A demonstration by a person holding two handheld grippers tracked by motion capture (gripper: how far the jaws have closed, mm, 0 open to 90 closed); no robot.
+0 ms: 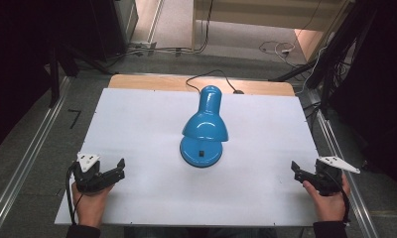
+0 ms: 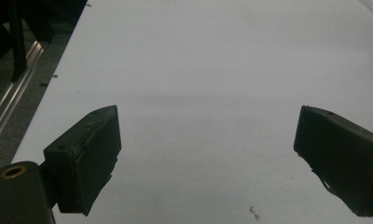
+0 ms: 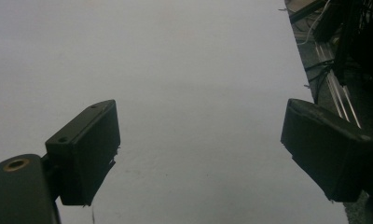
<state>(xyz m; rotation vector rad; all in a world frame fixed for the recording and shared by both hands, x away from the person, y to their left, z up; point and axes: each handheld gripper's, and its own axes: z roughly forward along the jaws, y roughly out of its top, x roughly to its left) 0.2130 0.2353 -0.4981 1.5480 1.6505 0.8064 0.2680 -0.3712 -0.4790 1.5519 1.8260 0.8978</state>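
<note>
A glossy blue desk lamp [image 1: 205,130] stands in the middle of the white table top [image 1: 137,114], its shade bent down over its round base and its black cord running off the far edge. My left gripper [image 1: 118,168] rests near the front left corner, held in a hand, jaws wide apart with only bare table between them [image 2: 208,135]. My right gripper [image 1: 297,171] sits near the front right edge, also open and holding nothing [image 3: 201,135]. Both are well apart from the lamp.
The table's right edge [image 3: 310,93] runs close beside my right gripper, with cables and a metal rail on the floor beyond. A floor rail [image 2: 12,98] lies left of the table. A wooden strip [image 1: 152,82] borders the far edge.
</note>
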